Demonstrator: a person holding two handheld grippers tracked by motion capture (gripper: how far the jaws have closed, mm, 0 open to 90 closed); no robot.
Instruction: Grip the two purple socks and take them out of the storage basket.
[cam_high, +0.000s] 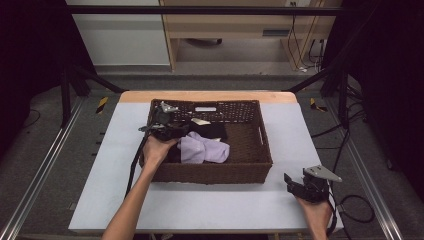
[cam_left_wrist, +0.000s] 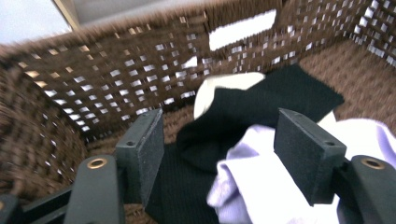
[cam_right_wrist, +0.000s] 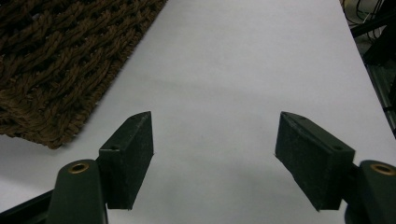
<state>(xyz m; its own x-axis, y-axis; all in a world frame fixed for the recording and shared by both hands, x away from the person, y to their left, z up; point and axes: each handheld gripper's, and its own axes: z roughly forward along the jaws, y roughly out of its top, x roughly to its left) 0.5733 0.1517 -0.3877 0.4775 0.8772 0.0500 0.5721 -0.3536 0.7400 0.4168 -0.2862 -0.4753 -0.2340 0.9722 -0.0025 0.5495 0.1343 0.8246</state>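
A brown woven basket (cam_high: 250, 167) stands in the middle of the table. Inside it lie a lilac cloth (cam_high: 204, 149), a black cloth (cam_high: 210, 130) and a small cream piece (cam_high: 201, 121). My left gripper (cam_high: 175, 131) is inside the basket's left end, open, its jaws hanging over the black cloth (cam_left_wrist: 252, 112) and the lilac cloth (cam_left_wrist: 261, 186) without closing on either. The cream piece (cam_left_wrist: 219, 88) peeks out behind the black cloth. My right gripper (cam_high: 296, 184) rests near the table's front right corner, open, with nothing between its jaws (cam_right_wrist: 215, 154).
The table top (cam_high: 115, 175) is a pale sheet with a wooden strip (cam_high: 210, 96) at the far edge. The basket's corner (cam_right_wrist: 60, 70) lies to the left of my right gripper. Black frame bars and cables (cam_high: 350, 205) flank the table.
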